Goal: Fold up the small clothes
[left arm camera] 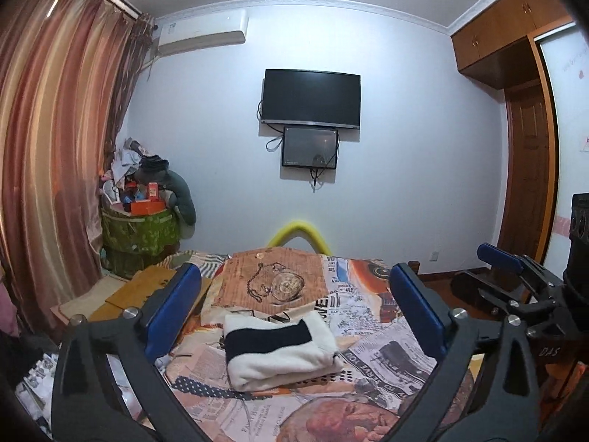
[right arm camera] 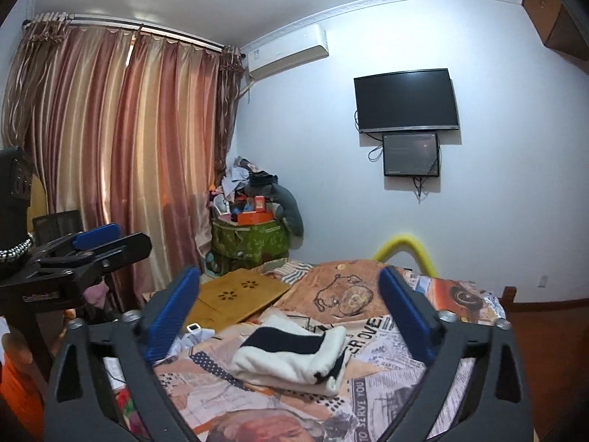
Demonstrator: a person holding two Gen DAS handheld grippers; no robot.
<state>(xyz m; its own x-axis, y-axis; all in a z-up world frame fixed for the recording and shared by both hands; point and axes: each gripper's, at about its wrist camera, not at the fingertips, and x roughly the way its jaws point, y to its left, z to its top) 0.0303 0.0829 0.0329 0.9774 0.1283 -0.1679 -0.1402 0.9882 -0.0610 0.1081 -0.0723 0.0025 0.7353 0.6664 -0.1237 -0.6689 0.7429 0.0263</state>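
The jaws of the left gripper (left arm camera: pixel 294 305) are being held spread wide with nothing between the blue ribbed pads, and the jaws of the right gripper (right arm camera: pixel 291 309) are likewise being held wide apart and empty; both are being kept above the bed, clear of the cloth. Ahead of them, a folded garment (left arm camera: pixel 279 350), soft and fleecy, cream-white with a broad dark navy band, is being left lying flat as a thick rectangular bundle on the bedspread (left arm camera: pixel 368 368). Its long axis is being seen running across the bed, roughly from left to right in both wrist views, with the layered folded edges facing right. The bedspread is being shown as smooth printed fabric in a newspaper-collage pattern. A flat wooden board (right arm camera: pixel 239 294) with flower-shaped cutouts is lying to the left.
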